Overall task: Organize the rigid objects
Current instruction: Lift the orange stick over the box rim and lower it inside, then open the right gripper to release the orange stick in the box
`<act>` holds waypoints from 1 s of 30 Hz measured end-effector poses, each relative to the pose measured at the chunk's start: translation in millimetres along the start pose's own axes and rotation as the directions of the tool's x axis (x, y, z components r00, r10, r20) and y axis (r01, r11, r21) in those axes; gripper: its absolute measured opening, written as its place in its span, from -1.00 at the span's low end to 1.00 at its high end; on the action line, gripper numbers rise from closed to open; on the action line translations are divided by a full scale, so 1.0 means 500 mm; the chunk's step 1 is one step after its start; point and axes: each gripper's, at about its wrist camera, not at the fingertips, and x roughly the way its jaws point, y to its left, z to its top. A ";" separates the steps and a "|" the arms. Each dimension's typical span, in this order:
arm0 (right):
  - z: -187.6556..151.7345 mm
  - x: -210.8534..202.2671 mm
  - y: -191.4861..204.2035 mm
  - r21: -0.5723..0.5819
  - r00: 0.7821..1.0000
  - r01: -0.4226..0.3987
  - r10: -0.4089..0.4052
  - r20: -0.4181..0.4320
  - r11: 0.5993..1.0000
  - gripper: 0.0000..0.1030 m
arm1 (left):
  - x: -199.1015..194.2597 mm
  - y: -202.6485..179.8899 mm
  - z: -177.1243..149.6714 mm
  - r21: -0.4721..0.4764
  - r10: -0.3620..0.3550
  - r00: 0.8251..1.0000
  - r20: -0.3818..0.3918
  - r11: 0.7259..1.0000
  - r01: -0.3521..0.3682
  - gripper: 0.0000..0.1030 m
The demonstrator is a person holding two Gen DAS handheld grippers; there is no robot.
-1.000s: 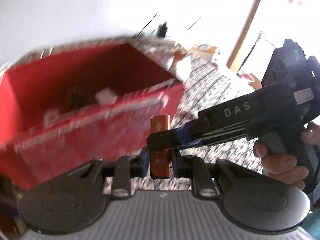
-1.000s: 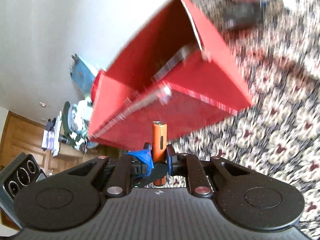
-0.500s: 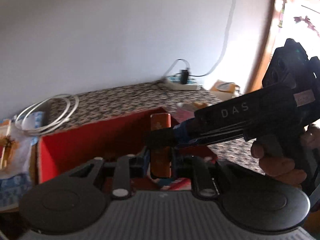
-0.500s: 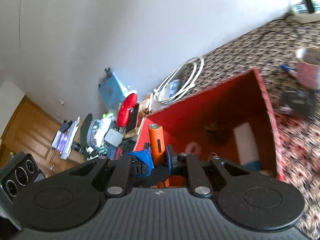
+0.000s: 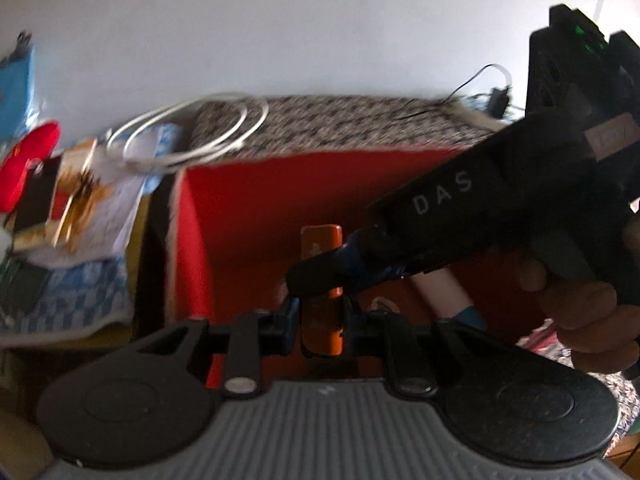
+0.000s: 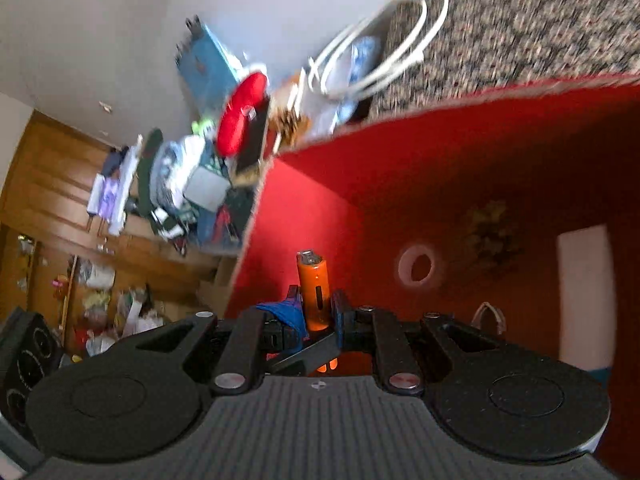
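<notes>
Here both grippers' jaws clench one orange lighter (image 5: 320,276) above one red box (image 5: 256,200).

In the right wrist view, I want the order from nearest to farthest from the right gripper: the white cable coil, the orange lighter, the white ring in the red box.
1. Orange lighter: between the right gripper fingers.
2. White ring: inside the red box, to the right.
3. White cable coil: beyond the box, on the patterned cloth.

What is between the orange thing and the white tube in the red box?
In the right wrist view, a small white ring lies on the red box floor between the orange lighter and the white tube.
</notes>
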 end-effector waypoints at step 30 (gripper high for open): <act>0.010 0.022 -0.011 -0.038 0.989 0.110 -0.105 0.102 0.993 -0.97 | 0.047 -0.005 -0.022 0.008 0.102 0.991 -0.081 0.995 -0.102 -0.53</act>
